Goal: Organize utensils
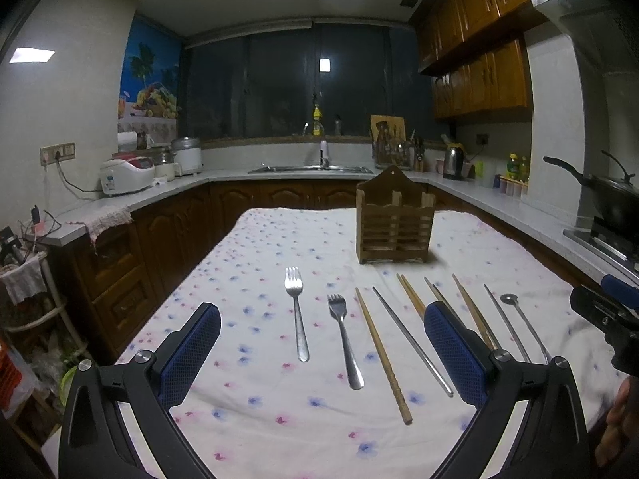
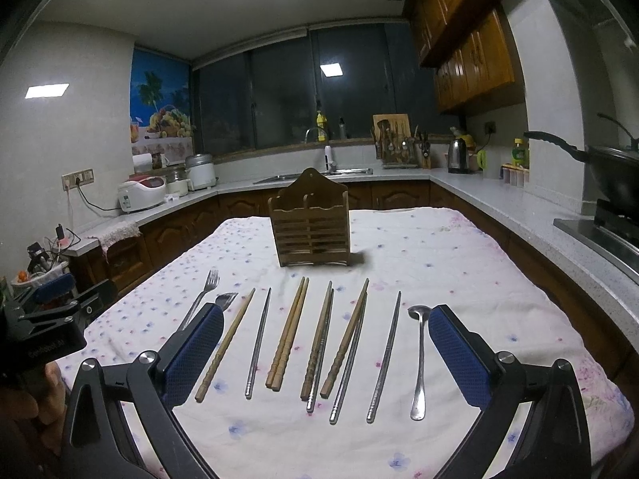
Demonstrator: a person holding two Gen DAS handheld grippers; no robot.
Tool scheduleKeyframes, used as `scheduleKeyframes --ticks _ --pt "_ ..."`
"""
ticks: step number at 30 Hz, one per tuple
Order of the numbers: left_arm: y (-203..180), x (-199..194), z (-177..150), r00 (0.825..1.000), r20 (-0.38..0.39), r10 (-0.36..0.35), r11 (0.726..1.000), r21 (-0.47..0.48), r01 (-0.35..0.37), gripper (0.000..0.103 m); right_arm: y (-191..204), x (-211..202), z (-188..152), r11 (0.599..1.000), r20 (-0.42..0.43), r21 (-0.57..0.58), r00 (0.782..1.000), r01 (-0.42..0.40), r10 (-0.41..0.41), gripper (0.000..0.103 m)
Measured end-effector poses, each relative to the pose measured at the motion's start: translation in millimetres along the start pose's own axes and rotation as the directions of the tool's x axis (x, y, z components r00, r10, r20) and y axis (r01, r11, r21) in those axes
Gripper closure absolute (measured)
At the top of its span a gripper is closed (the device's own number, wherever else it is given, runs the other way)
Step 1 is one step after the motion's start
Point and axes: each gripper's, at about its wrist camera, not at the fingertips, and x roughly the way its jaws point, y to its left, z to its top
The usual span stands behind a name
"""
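Both of your tools gape wide and hold nothing: the left tool hangs over the forks, the right tool over the chopsticks and spoon in mid-frame. Beyond them the wooden holder stands upright on the bench's flowered cloth.

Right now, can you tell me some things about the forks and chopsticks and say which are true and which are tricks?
1. The wooden holder stands upright behind the utensils. True.
2. Two forks lie on the cloth. True.
3. The spoon is inside the holder. False: it lies on the flowered cloth.
4. The left gripper is squeezing a chopstick. False: it is open, holding nothing.
5. The right gripper is open. True.
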Motion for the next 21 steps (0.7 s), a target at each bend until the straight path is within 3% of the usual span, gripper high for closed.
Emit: scheduleKeyframes --ticks 6,14,17,21 --pt "6.1 14.7 7.3 0.998 -0.052 -0.036 0.999 -0.034 0.035 0.001 0.5 3.3 2.5 1.000 -0.013 0.001 1.000 0.006 -0.006 0.000" --pt "7.5 49.4 31.6 0.983 -0.156 -0.093 0.995 -0.051 0.086 0.001 -16.9 27.5 12.1 1.000 -0.092 0.019 0.996 0.018 -0.016 0.000" --pt "8.4 67.0 43.1 0.973 -0.204 -0.112 0.993 -0.060 0.101 0.002 -25.4 40.1 17.8 0.999 -0.129 0.045 0.992 0.016 -0.010 0.000" --pt "7.2 91.1 56.8 0.953 -0.259 -0.154 0.987 -0.077 0.139 0.012 -36.7 57.9 21.1 0.997 -0.178 0.078 0.984 0.008 0.006 0.001"
